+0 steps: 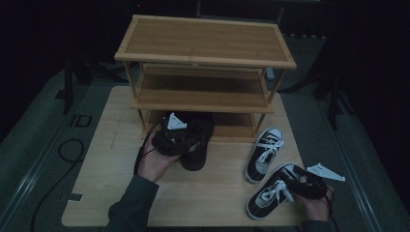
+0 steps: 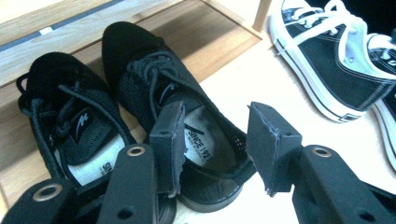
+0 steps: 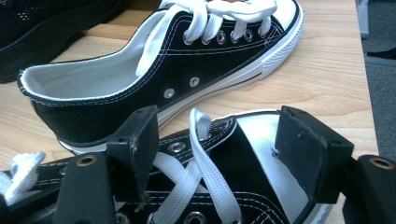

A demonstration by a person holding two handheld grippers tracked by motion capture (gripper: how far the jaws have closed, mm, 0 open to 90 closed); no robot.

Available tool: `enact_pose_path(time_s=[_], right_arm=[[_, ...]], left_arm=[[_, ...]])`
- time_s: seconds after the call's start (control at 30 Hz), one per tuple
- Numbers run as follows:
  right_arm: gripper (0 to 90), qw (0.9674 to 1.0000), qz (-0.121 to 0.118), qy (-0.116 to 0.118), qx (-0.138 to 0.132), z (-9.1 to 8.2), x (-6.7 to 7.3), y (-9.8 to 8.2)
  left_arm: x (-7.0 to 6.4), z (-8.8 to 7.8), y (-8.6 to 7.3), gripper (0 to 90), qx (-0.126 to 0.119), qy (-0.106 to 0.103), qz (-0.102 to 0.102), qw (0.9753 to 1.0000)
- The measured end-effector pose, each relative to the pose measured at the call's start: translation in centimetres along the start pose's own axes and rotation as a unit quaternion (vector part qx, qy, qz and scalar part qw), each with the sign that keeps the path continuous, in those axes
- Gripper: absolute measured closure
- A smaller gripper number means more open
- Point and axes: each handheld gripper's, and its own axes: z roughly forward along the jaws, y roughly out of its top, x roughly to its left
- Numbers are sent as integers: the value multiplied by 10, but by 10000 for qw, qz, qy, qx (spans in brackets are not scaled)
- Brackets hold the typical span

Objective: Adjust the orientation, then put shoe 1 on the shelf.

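The right gripper (image 3: 210, 154) hangs over the nearest black-and-white sneaker (image 1: 275, 190) at the table's front edge, jaws wide apart, holding nothing. Its twin sneaker (image 1: 264, 153) lies just beyond. The left gripper (image 2: 212, 144) is half open around the side wall of a black shoe (image 2: 187, 126); it is hard to tell if the pads squeeze yet. This shoe's toe pokes into the bottom shelf of the wooden rack (image 1: 205, 58), next to another black shoe (image 2: 70, 126). It looks soft and light, so the firm heel rim seems the best place to grab.
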Motion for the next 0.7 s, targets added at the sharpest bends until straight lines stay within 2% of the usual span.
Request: enact_pose_path(time_s=[0.03,0.2,0.43,0.47,0.7], right_arm=[[301,10000,-1,-1,1,0,0,0],[301,10000,-13,-5,-6,0,0,0],[301,10000,5,-1,-4,0,0,0],[301,10000,10,2,-1,0,0,0],[301,10000,-6,5,6,0,0,0]], left_arm=[[0,-1,-3,583,-2,-76,7,10000],[-1,0,-10,636,59,-185,61,9998],[-1,5,-19,631,120,-237,26,9996],[-1,9,-25,630,161,-271,61,9995],[-2,12,-35,630,165,-341,90,9992]])
